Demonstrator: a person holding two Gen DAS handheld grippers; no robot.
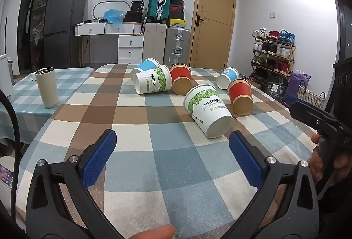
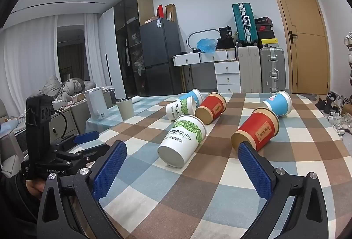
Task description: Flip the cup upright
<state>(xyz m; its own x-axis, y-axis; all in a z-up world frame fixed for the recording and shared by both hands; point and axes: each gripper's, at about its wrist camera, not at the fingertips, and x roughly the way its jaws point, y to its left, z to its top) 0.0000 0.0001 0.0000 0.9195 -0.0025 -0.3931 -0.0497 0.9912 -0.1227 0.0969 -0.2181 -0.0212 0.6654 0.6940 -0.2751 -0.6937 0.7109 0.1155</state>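
Left gripper (image 1: pixel 172 156) sits low over the checked tablecloth (image 1: pixel 132 151), jaws spread wide, nothing between the blue pads (image 1: pixel 100 157). Over at 9 o'clock a cream tumbler (image 1: pixel 46 87) stands upright on the neighbouring table, not part of this job.

Now the cups, 6 of them, all lying on their sides. At 12 o'clock a cluster of 3: a blue cup (image 1: pixel 146 66), a white-and-green cup (image 1: pixel 153 82) touching it, and a red cup (image 1: pixel 181 78) just beside that. Nearest, at 1 o'clock from the left gripper, the second white-and-green cup (image 1: pixel 208 110) lies with its base toward the camera and its mouth pointing away. Just beside it is a second red cup (image 1: pixel 239 95), and behind it another blue cup (image 1: pixel 227 80).

The right gripper (image 2: pixel 182 170) is also spread wide and empty, with that near white cup (image 2: pixel 181 140) dead ahead at 12 o'clock.

These look like thin paper: light, easily crushed, likely to roll. My call is a gentle pinch across the mid-wall, then a rotation onto the base.

Hard to read: the cups' far rims, whether any touch at the back, and the small print on the red cup labels. The right gripper shows only partly at the left view's edge.
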